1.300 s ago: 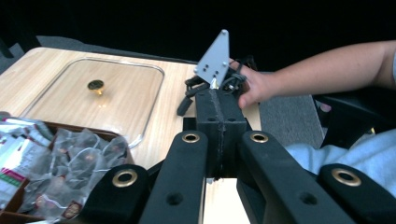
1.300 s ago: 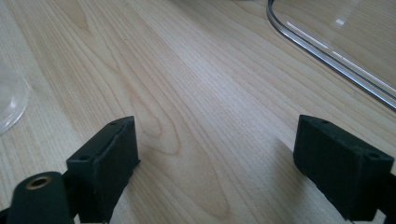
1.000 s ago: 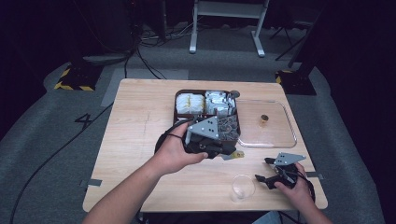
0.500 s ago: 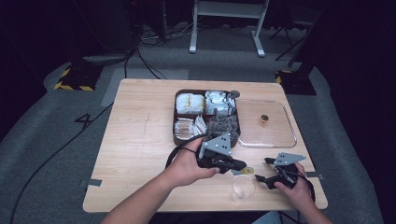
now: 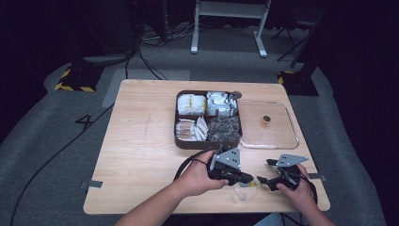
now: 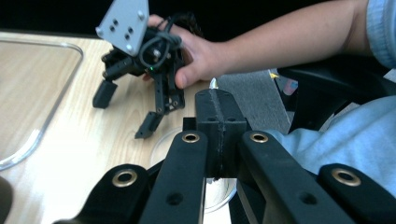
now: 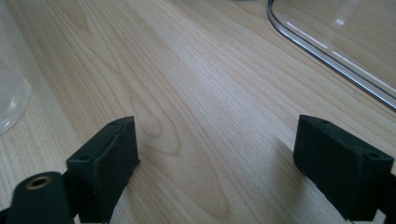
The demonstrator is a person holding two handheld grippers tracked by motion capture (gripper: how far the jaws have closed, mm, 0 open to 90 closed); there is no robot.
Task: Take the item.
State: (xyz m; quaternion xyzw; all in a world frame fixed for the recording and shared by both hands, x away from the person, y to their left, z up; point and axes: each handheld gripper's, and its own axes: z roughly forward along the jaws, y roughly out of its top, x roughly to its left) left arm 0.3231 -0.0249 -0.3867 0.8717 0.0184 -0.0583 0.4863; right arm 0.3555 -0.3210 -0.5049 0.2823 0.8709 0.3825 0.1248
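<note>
Our left gripper has its fingers closed on a small yellowish item above the clear cup; our right gripper rests wide open on the wooden surface, near the compartment tray and clear lid. Grey floor surrounds.

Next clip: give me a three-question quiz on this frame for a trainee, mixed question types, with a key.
1. True or false: the right gripper has its jaws spread wide apart.
2. The shut tip of the left gripper hangs over: A a clear cup; B a plate; C a book.
3. How many compartments does the brown box have?

Key: 1 true; 2 A; 3 four.
</note>
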